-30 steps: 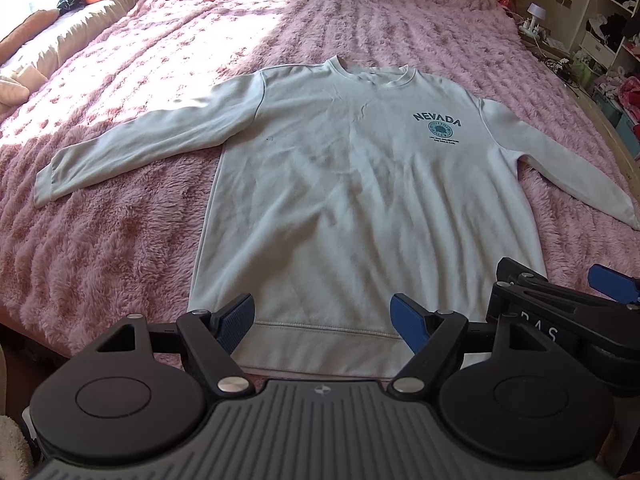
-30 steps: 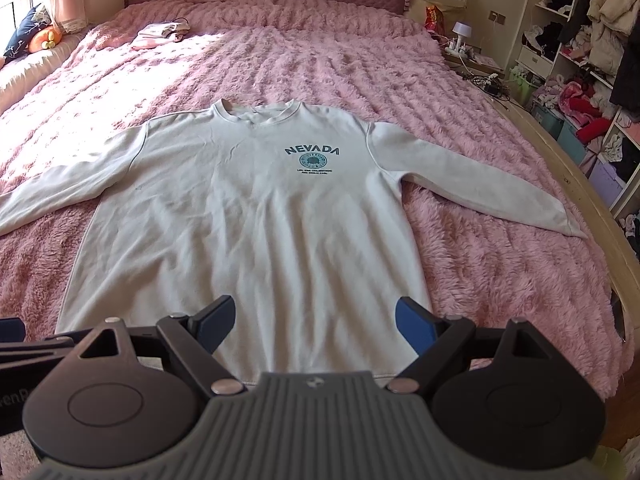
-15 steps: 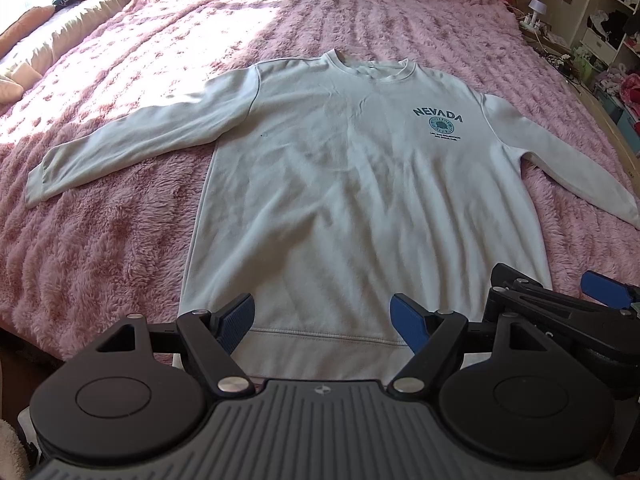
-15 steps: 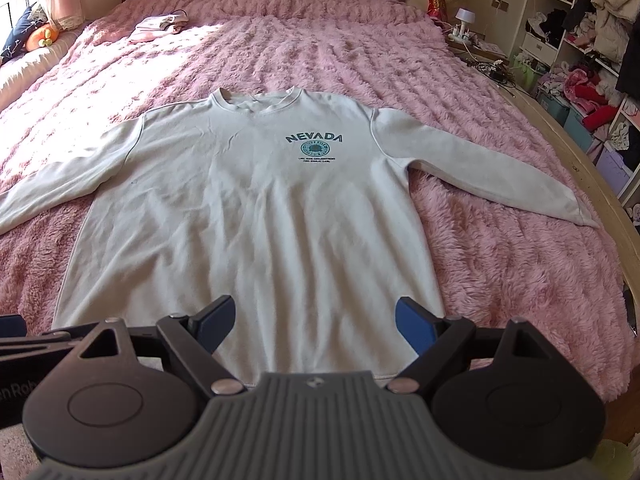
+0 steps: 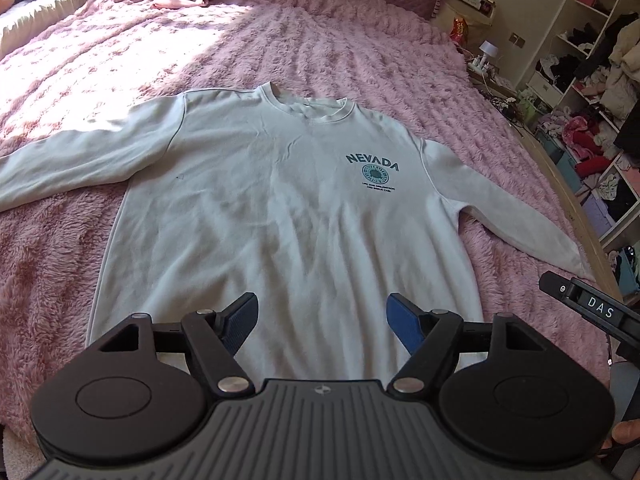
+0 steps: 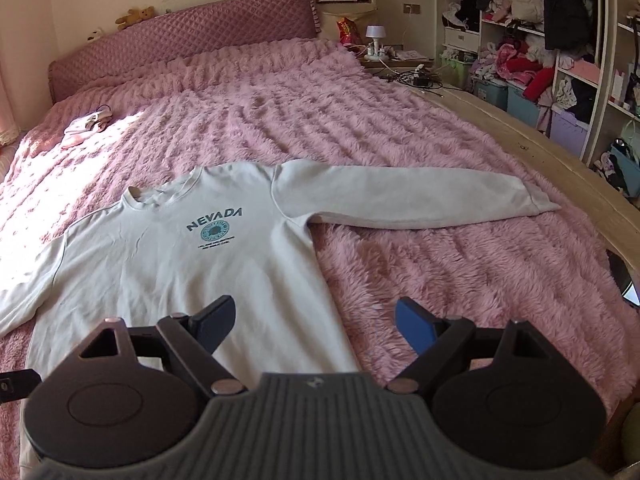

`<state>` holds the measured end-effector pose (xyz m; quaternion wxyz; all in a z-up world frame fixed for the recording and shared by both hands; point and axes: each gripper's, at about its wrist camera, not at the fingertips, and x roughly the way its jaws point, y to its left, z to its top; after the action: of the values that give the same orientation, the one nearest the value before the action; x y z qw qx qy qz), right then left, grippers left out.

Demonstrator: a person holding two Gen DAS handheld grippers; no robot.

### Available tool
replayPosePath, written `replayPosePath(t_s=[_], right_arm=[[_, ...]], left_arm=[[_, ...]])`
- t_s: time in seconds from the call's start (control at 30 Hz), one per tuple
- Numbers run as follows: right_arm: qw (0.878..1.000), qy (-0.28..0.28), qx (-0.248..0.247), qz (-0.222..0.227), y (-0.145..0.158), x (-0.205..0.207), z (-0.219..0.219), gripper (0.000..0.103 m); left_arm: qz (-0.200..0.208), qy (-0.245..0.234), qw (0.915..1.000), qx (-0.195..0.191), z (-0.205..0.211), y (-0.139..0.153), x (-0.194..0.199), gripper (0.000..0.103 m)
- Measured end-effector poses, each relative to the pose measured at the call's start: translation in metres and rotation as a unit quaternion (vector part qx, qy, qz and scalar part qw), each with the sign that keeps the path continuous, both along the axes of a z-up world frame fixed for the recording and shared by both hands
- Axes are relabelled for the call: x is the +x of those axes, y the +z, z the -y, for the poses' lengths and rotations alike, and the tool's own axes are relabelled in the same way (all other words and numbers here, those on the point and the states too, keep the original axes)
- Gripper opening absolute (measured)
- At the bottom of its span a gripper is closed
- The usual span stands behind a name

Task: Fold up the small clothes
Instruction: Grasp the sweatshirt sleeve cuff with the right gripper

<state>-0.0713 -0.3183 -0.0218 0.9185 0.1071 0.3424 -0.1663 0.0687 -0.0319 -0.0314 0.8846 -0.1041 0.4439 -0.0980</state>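
Pink bedding (image 5: 360,60) is spread beneath the flat sweatshirt (image 5: 280,208); ahead of the gaping, empty left gripper (image 5: 322,320) and right gripper (image 6: 314,320), folding is judged unstarted, a sleeve (image 6: 420,200) probably needing gripping first.

1. The sweatshirt (image 5: 256,216) is pale off-white, with "NEVADA" and a round emblem printed in dark teal on the chest.
2. The blanket (image 6: 460,280) is fluffy pink with rippled ridges.
3. The headboard (image 6: 192,40) is quilted mauve in a diamond pattern.
4. Both grippers are black with blue fingertips (image 5: 404,322).

Black left gripper (image 5: 322,320) and right gripper (image 6: 316,322): blue pads, silver pivot screws, ribbed grey housing, round discs.
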Motion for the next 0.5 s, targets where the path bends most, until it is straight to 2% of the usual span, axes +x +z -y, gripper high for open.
replayPosePath(t_s=[0.1,0.2,0.27,0.37,0.5], right_arm=[[0.999,-0.037,0.001,0.02,-0.005,0.005,0.042,0.083],[0.995,-0.058,0.024,0.082,-0.01,0.001,0.088,0.082],[0.987,-0.087,0.037,0.132,-0.014,-0.001,0.121,0.082],[0.976,-0.121,0.057,0.171,-0.024,0.003,0.171,0.082],[0.961,-0.194,0.04,0.193,-0.042,0.012,0.239,0.081]], left_arm=[[0.009,-0.015,0.9991,-0.039,0.015,-0.006,0.021,0.086],[0.026,-0.017,0.9989,-0.036,0.038,-0.011,0.041,0.086],[0.042,-0.033,0.9975,-0.046,0.055,-0.016,0.057,0.086],[0.053,-0.058,0.9934,-0.084,0.08,-0.029,0.08,0.086],[0.035,-0.062,0.9949,-0.072,0.12,-0.049,0.109,0.086]])
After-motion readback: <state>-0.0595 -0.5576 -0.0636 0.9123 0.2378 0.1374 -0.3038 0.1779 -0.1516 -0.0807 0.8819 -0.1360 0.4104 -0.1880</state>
